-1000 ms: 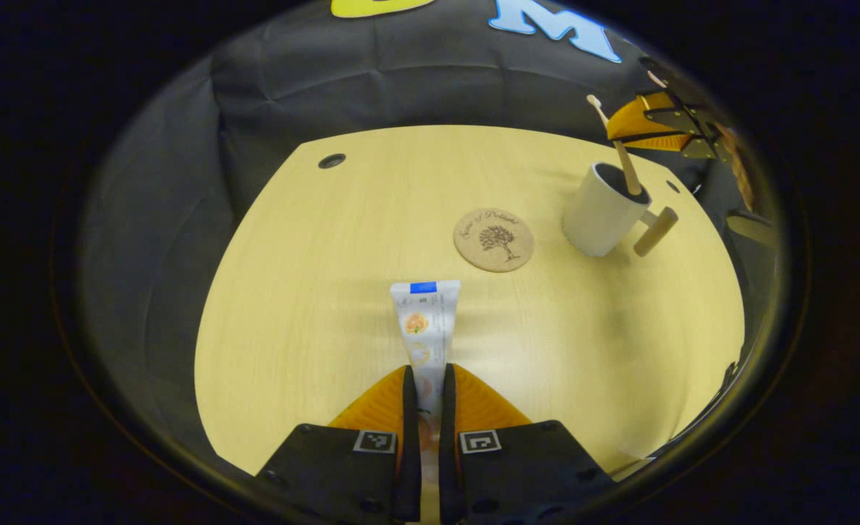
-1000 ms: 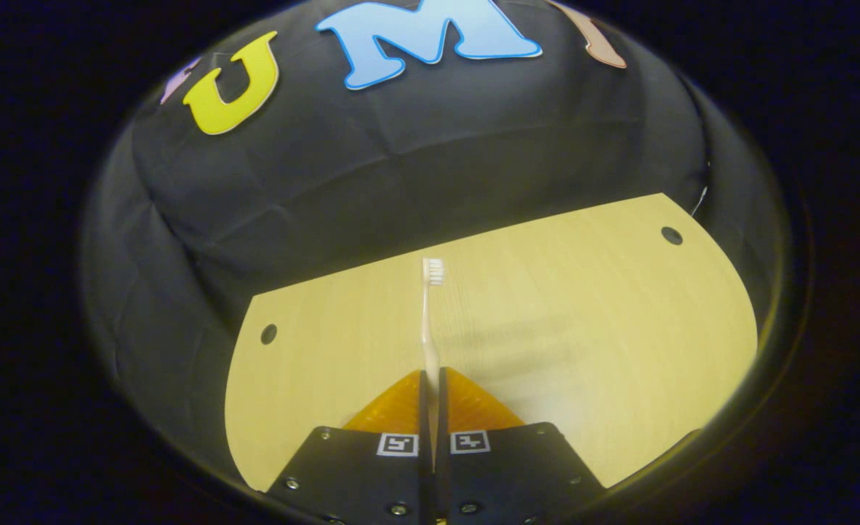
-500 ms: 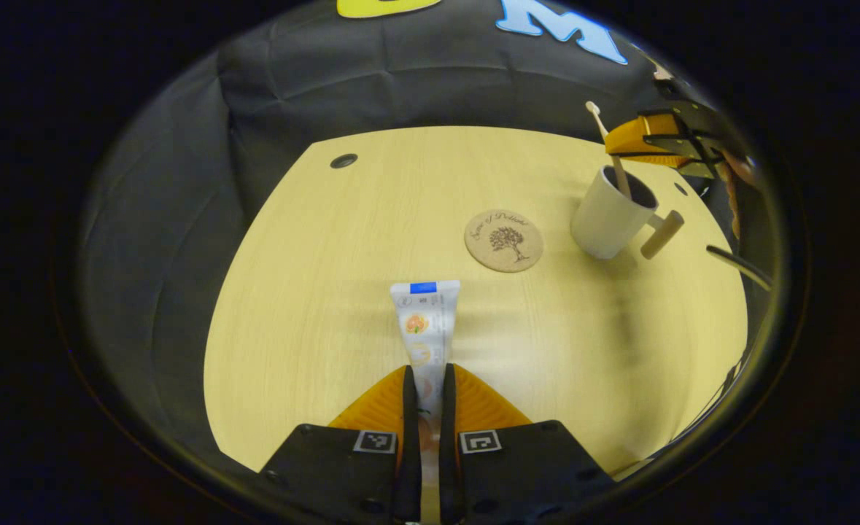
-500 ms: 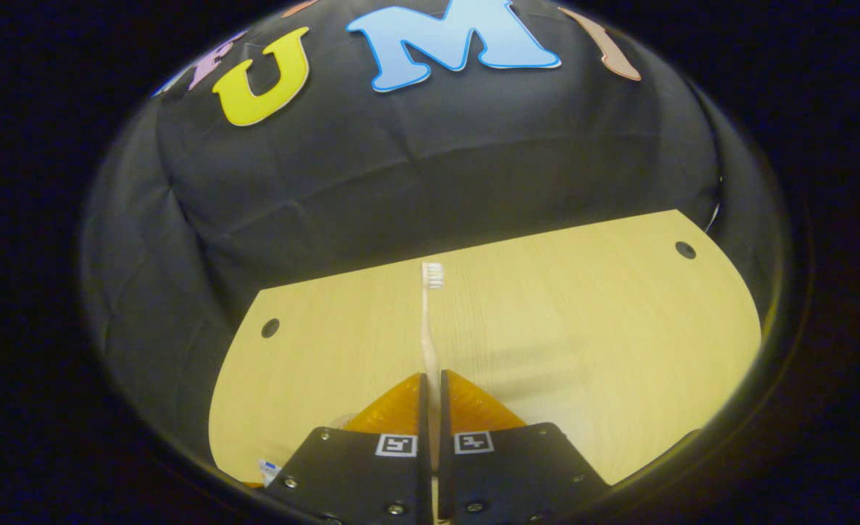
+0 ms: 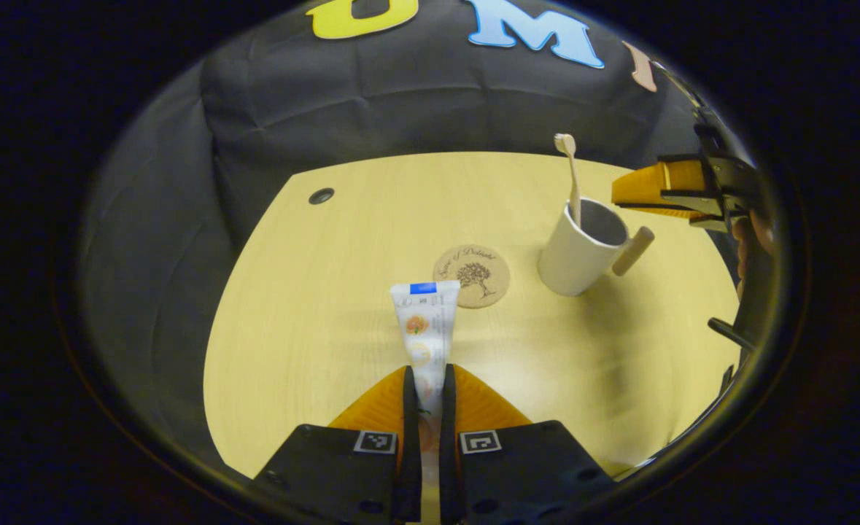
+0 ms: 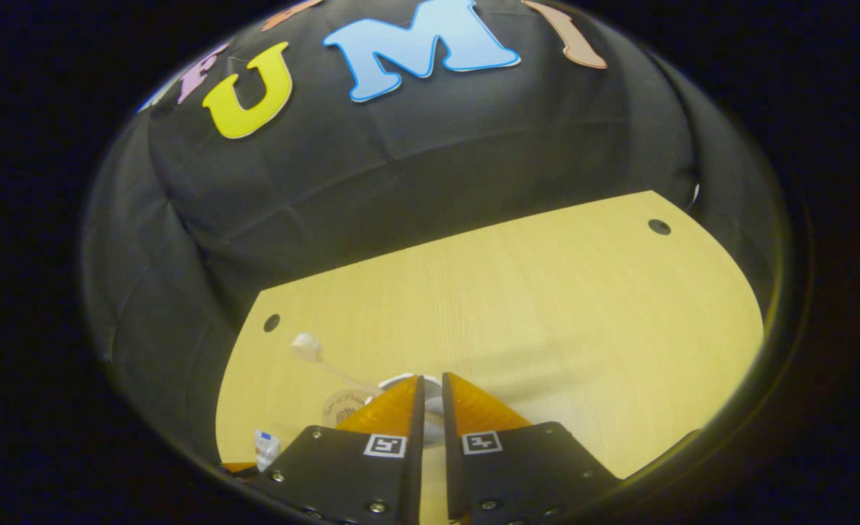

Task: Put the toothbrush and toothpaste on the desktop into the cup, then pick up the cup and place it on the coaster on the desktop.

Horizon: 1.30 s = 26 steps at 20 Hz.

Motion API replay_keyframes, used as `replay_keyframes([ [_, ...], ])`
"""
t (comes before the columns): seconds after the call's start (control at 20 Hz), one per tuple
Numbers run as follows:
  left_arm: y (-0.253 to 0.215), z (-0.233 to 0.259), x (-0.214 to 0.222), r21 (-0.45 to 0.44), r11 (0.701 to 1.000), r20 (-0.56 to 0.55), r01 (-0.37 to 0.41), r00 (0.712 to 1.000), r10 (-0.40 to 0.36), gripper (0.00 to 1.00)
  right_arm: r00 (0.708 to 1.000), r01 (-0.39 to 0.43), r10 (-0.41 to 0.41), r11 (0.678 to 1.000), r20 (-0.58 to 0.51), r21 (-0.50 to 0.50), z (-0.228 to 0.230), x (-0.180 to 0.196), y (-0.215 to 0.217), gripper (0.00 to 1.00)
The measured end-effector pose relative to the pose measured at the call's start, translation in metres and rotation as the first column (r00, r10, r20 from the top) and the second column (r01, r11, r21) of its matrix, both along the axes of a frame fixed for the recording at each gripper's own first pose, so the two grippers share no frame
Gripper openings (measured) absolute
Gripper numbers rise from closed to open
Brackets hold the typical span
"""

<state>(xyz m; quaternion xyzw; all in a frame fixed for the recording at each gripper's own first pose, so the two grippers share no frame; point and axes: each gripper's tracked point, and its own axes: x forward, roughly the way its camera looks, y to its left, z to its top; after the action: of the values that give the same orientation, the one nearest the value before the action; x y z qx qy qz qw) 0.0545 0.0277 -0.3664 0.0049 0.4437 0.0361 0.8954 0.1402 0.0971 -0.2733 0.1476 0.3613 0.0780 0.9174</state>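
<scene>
My left gripper [image 5: 428,380] is shut on a white toothpaste tube [image 5: 424,328], which points forward above the table. Beyond the tube lies a round cork coaster [image 5: 471,275]. To its right stands a white cup [image 5: 578,257] with a wooden handle, and the toothbrush [image 5: 572,182] leans inside it, head up. My right gripper [image 5: 623,195] hovers just right of the cup's rim. In the right gripper view my right gripper [image 6: 430,385] is slightly open and holds nothing. There, the cup's rim [image 6: 399,380] peeks out behind the fingers, and the toothbrush head [image 6: 304,345] sticks out to the left.
The pale wooden table [image 5: 342,292] has small round holes near its far corners [image 5: 321,195] [image 6: 659,227]. Black cloth walls close it in at the back and left. A hand [image 5: 756,232] holds the right gripper at the view's right edge.
My right gripper has let go of the toothbrush, which now stands in the cup, and its fingers have parted. The left gripper still holds the toothpaste and has shifted slightly.
</scene>
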Motion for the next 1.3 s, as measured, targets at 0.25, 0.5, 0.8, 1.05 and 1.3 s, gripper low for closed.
replay_keyframes([
  [0.25, -0.029, 0.017, 0.021, 0.009, 0.998, 0.048, 0.07, 0.996, -0.07, 0.17, 0.998, 0.055, -0.056, 0.998, -0.02, -0.008, -0.004, -0.02, -0.038, 0.13],
  [0.5, -0.08, 0.038, 0.039, -0.003, 0.984, 0.105, 0.177, 0.979, -0.176, 0.17, 0.99, 0.131, -0.132, 0.991, -0.047, -0.007, -0.01, -0.041, -0.077, 0.13],
  [0.8, -0.138, 0.049, 0.064, -0.019, 0.953, 0.149, 0.302, 0.943, -0.296, 0.17, 0.977, 0.204, -0.205, 0.979, -0.056, -0.023, -0.012, -0.06, -0.115, 0.13],
  [1.05, -0.15, 0.052, 0.114, -0.002, 0.934, 0.185, 0.358, 0.918, -0.351, 0.17, 0.963, 0.258, -0.26, 0.965, -0.076, -0.035, -0.017, -0.075, -0.139, 0.17],
  [1.3, -0.177, 0.06, 0.166, 0.018, 0.914, 0.237, 0.406, 0.886, -0.398, 0.17, 0.95, 0.291, -0.296, 0.955, -0.097, -0.061, -0.019, -0.092, -0.157, 0.13],
])
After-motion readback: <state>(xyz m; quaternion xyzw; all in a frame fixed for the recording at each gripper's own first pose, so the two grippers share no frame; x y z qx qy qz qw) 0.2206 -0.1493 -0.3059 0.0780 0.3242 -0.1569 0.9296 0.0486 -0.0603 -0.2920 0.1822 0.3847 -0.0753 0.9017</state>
